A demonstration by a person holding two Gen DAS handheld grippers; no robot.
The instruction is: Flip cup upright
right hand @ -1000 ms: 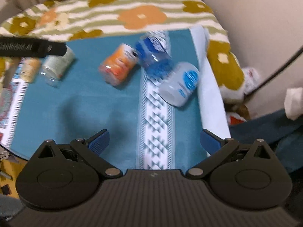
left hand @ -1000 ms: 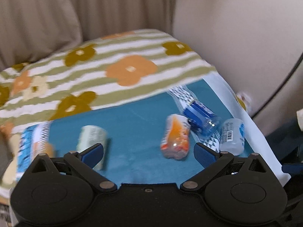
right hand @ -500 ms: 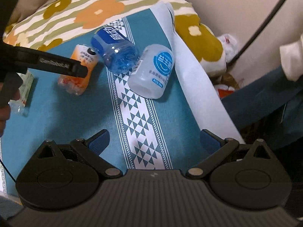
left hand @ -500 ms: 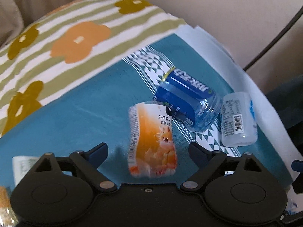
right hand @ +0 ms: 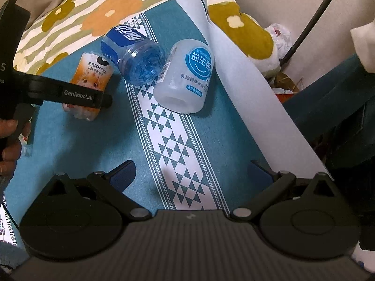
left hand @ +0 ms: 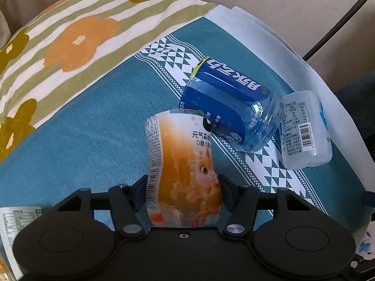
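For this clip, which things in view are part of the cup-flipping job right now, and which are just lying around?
In the job:
- orange cup, lying on its side
- left gripper, shut on the orange cup
- right gripper, open and apart from the cups

Lying about:
- blue cup, on its side
- white cup, on its side
- teal cloth
- flowered blanket

"GenRobot.AI" on the left gripper (right hand: 103, 99); "元气森林" on the orange cup (left hand: 185, 171).
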